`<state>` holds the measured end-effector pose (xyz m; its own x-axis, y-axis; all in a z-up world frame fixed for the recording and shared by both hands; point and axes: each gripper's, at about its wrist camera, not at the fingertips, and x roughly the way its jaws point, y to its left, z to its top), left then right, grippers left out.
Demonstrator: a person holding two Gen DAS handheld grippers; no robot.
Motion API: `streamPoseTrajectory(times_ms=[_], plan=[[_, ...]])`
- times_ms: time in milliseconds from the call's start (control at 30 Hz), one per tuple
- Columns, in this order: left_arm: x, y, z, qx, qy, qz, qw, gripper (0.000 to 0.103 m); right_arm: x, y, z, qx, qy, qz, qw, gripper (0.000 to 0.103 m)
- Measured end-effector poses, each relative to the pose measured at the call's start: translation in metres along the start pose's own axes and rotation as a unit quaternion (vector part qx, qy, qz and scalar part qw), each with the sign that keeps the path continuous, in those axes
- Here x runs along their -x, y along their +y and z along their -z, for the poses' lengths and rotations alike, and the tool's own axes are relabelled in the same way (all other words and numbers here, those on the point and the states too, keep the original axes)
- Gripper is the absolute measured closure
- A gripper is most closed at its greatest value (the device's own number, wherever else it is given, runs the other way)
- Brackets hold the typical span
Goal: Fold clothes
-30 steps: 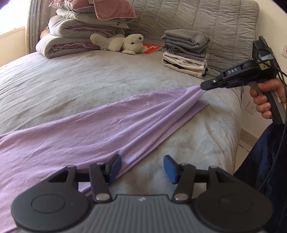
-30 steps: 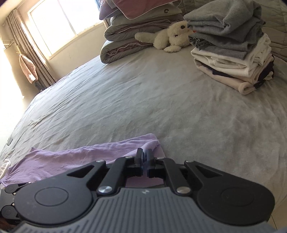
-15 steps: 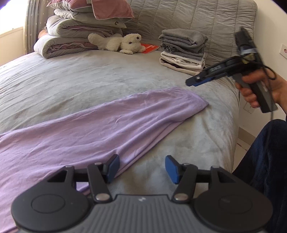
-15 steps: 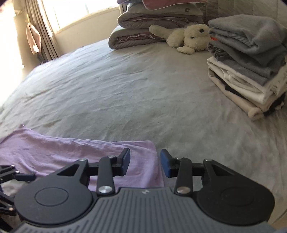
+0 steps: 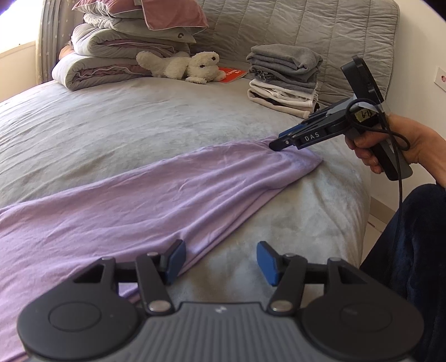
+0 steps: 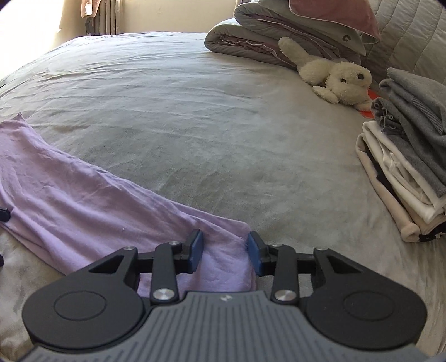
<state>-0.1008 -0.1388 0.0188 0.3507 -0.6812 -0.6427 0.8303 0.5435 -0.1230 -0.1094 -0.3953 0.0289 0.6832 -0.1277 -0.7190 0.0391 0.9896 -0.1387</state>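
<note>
- Lying long across the grey bed [image 5: 117, 131], the lilac garment [image 5: 133, 206] awaits its next fold.
- My right gripper [image 6: 225, 250], jaws just narrowing, straddles its end corner, not yet pinching.
- My left gripper [image 5: 220, 260] hovers half-open, empty, at the near edge.
- Next, I reckon: close both, lift, fold over.

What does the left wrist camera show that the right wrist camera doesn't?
Only the left wrist view shows the person's hand holding the right hand-held gripper at the purple garment's end, and the open left hand-held gripper. Only the right wrist view shows the curtain. Both show the garment, stuffed toy, folded clothes stack and bed.
</note>
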Motion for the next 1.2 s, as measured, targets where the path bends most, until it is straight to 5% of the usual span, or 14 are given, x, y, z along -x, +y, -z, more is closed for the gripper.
streamPoseTrajectory(times_ms=[33,133,333,500,600,767,833,900,1033,1200], plan=[[0.000,0.000,0.000,-0.001,0.000,0.000,1.0000,0.045,0.000,0.001,-0.001,0.003,-0.001,0.002,1.000,0.092],[0.000,-0.001,0.000,-0.002,0.000,0.000,1.0000,0.045,0.003,0.010,-0.001,0.027,-0.006,0.021,0.999,0.098],[0.001,-0.002,0.001,-0.004,0.000,-0.001,1.0000,0.045,0.009,0.009,-0.004,0.029,-0.021,0.060,0.998,0.100],[0.000,-0.001,0.001,-0.003,0.001,0.000,1.0000,0.045,0.011,0.005,-0.002,0.020,-0.028,0.025,0.999,0.100],[0.001,-0.001,0.000,0.004,-0.001,-0.001,1.0000,0.045,0.008,0.006,-0.001,0.020,-0.026,0.021,0.999,0.066],[0.005,-0.001,-0.001,0.016,-0.012,-0.030,0.9994,0.048,0.002,0.009,0.000,0.017,-0.014,0.017,1.000,0.062],[0.004,-0.001,0.000,0.013,-0.009,-0.039,0.9991,0.052,0.000,0.007,0.000,0.007,-0.012,0.011,1.000,0.072],[0.003,-0.001,0.000,0.008,-0.006,-0.042,0.9991,0.055,0.000,0.005,0.001,0.001,-0.014,0.014,1.000,0.099],[0.003,0.000,0.001,0.004,-0.001,-0.038,0.9993,0.066,0.009,0.002,0.001,-0.011,-0.036,0.031,0.999,0.100],[0.003,0.000,0.000,0.004,0.001,-0.035,0.9994,0.067,0.014,0.007,-0.003,0.011,-0.055,0.049,0.997,0.100]])
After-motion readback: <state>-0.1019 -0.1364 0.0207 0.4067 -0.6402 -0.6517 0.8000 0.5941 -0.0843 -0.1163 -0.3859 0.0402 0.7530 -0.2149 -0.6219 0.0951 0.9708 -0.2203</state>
